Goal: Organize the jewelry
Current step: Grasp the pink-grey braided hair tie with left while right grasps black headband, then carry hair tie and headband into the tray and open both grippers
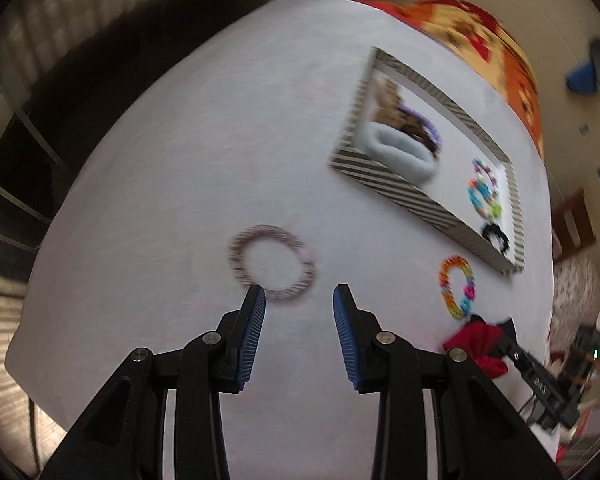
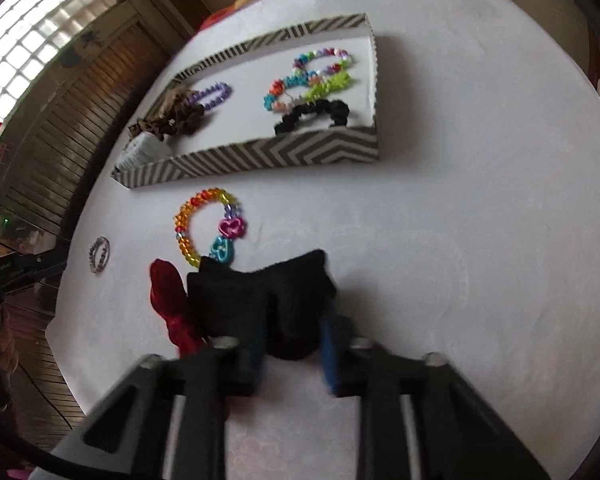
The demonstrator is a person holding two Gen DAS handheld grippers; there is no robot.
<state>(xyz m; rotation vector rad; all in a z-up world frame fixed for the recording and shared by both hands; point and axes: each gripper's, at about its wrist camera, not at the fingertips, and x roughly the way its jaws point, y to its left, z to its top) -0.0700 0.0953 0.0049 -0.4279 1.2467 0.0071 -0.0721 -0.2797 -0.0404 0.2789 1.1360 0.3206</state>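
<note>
Starting at the left, the left gripper (image 1: 299,296) is hovering with its jaws apart and nothing between them. The speckled ring band (image 1: 271,263) is lying flat on the white tabletop (image 1: 172,168) just ahead of it and slightly to its left, with the left fingertip overlapping the band's near rim in the view; contact cannot be confirmed. The band is a closed circle, so no long axis is governing the approach. This arm is the nearer one to it.

Moving right, the multicoloured bead bracelet (image 2: 204,228), glossy with heart charms, is resting loose between the grippers, just in front of the chevron-patterned tray (image 2: 260,156).

The tray is holding fabric scrunchies at one end and bead bracelets at the other.

At the right, the right gripper (image 2: 296,344) is clamping a soft black fabric piece (image 2: 260,280), with a red fabric piece (image 2: 168,296) bunched beside it. The tray is lying well ahead of it.
</note>
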